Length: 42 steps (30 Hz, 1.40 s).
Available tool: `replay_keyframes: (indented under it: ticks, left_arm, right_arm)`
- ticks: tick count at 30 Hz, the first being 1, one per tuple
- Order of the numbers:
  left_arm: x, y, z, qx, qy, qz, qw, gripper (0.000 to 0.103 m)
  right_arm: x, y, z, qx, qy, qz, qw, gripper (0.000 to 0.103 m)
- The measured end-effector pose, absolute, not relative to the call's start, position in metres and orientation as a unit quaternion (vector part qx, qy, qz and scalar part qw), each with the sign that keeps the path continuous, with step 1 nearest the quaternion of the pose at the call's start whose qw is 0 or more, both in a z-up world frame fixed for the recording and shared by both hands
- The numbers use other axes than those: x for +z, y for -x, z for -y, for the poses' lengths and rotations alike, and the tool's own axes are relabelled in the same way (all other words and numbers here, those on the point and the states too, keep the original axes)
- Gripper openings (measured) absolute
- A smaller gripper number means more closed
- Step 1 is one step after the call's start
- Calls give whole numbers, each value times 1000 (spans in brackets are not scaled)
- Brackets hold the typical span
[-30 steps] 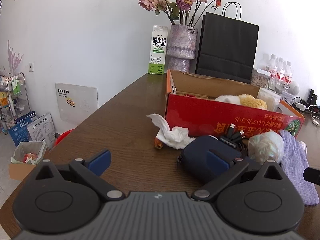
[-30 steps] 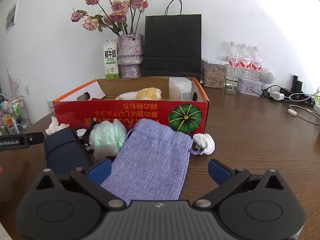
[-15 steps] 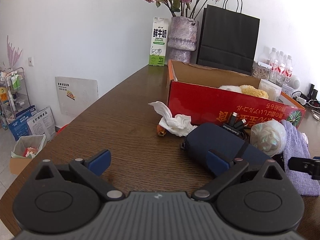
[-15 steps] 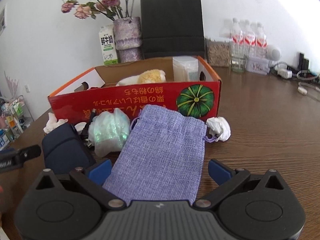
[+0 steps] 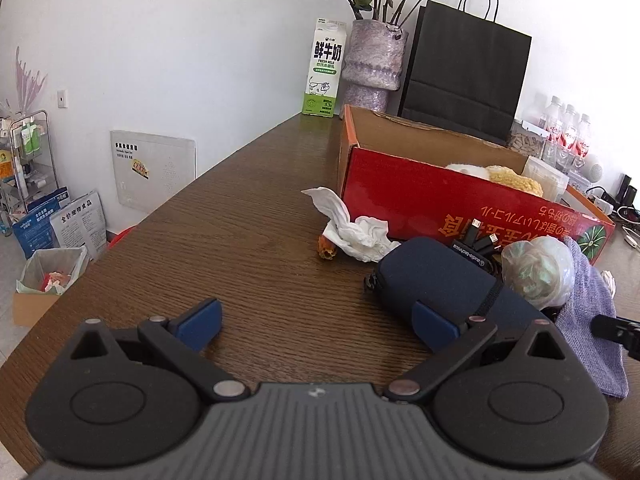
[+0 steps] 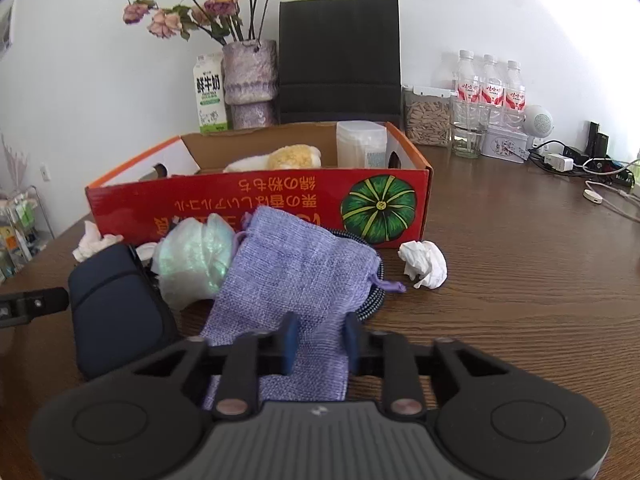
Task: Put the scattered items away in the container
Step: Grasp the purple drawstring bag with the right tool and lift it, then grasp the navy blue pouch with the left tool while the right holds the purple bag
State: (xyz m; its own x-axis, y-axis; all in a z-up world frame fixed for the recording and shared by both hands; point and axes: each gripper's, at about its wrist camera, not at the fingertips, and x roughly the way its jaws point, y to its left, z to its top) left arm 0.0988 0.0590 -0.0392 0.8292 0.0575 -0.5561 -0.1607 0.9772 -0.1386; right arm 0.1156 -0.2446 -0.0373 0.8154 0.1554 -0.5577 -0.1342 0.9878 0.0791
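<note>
Gripping lilac pouch [image 6: 296,272] w/ right claw [image 6: 318,344], left claw [image 5: 316,322] open over wood table [image 5: 240,248], white wall [image 5: 160,60] behind

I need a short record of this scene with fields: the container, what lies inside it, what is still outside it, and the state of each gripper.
container: red cardboard box, open top
inside: plush toy, white plastic tub
outside: purple pouch, navy case, plastic wrap ball, crumpled tissue
left gripper: open, holding nothing
right gripper: shut on purple pouch

White wall [image 5: 160,40], brown wooden table [image 5: 240,220]
</note>
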Motion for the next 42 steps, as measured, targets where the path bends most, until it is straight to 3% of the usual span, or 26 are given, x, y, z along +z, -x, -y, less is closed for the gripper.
replay_keyframes:
  ticks: [3,5,6,7,8,9,15,17,20,22,24,32,42]
  left_arm:
    - [-39,-99,-58,59,88,-287,952,103]
    - [-39,-99,-58,60,88,-288,952,103]
    - [-39,-99,-58,60,87,-288,952,103]
    - [-39,-99,-58,61,87,-288,952,103]
    - [-39,-99,-58,61,88,-287,952,103]
    - [-39,-99,-58,60,89,-287,952,103]
    - [-39,-98,-59,58,93,-285,952,103]
    - [-39,-98,-61,56,96,-283,953,103]
    - [-39,-97,-62,53,100,-282,953,103]
    - [-39,-97,-62,53,101,-281,953,103]
    - [-39,-96,-62,53,102,-281,953,103]
    - [-37,-97,-58,67,88,-287,952,103]
    - [-6,-109,-19,50,88,-308,946,103]
  right_arm:
    - [-36,-111,250,82,-29,-284,955,7]
    - [-36,-113,253,82,-38,-290,953,16]
    - [-36,-115,254,75,-43,-297,951,35]
    - [-37,-119,255,71,-49,-307,948,74]
    - [-37,-121,255,68,-54,-313,946,94]
    - [-36,-122,255,68,-61,-312,946,102]
    - [-39,-139,221,77,-3,-350,934,103]
    - [-41,-137,210,71,37,-338,938,101]
    - [-40,-130,216,76,21,-325,942,76]
    - [-38,-124,225,59,17,-314,947,28]
    - [-37,-119,239,66,-12,-312,948,11]
    - [-25,-99,266,73,-44,-258,962,11]
    - [-23,-107,281,72,-51,-245,966,12]
